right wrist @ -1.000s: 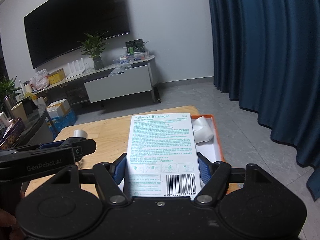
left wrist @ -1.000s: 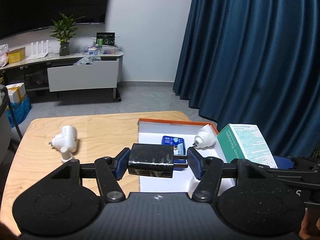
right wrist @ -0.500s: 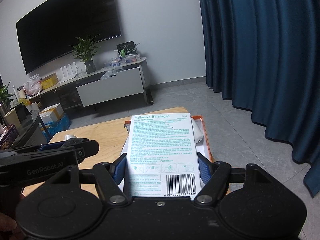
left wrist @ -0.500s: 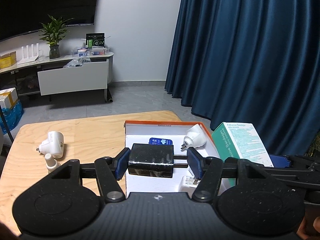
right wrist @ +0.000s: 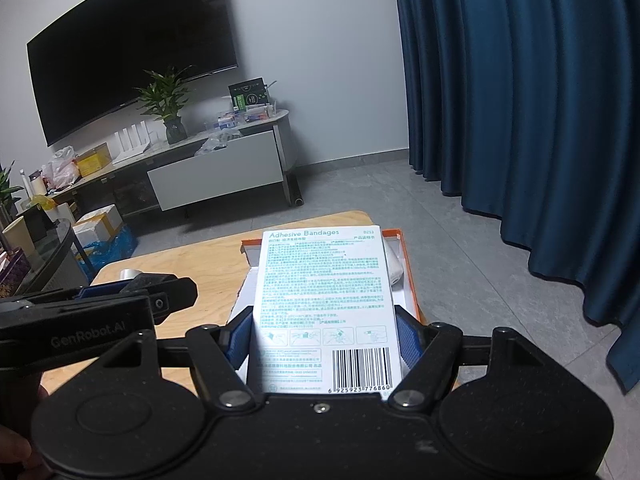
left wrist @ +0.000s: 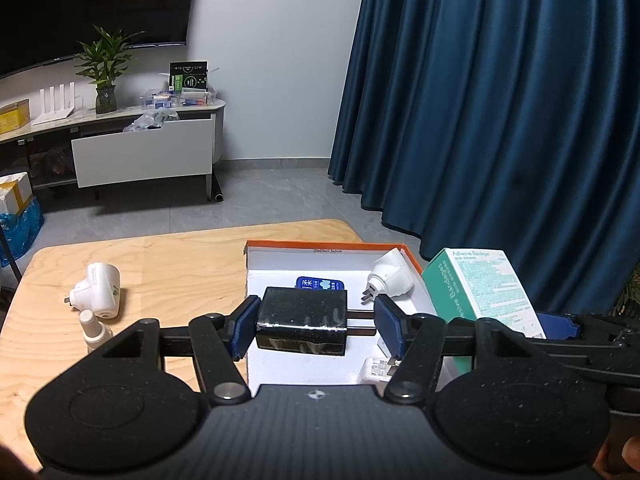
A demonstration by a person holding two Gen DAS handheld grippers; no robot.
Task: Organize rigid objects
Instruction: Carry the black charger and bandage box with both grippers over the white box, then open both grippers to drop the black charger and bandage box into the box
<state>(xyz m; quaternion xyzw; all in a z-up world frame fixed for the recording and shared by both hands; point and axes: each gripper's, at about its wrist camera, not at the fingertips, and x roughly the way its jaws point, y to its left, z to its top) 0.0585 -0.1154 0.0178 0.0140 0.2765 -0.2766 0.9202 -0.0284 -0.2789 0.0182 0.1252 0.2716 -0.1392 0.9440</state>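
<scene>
My left gripper [left wrist: 314, 322] is shut on a black plug charger [left wrist: 302, 320], gripping its body and prongs, and holds it over the white orange-rimmed box [left wrist: 320, 245]. In the box lie a blue packet [left wrist: 318, 283], a white plug adapter [left wrist: 390, 277] and another white charger [left wrist: 376, 370]. My right gripper [right wrist: 322, 346] is shut on a green and white adhesive bandages box [right wrist: 324, 304], held over the right side of the orange-rimmed box [right wrist: 410, 280]. The bandages box also shows in the left wrist view [left wrist: 480, 290].
A white plug adapter [left wrist: 98, 290] and a small white bottle [left wrist: 94, 330] stand on the left of the wooden table [left wrist: 180, 264]. The left gripper's body [right wrist: 92, 316] crosses the right wrist view. A TV cabinet [left wrist: 144, 152] and blue curtains [left wrist: 500, 100] stand beyond.
Both grippers have shifted a little over the box and table, each keeping its grip. The left view now sits slightly more centred on the box.
</scene>
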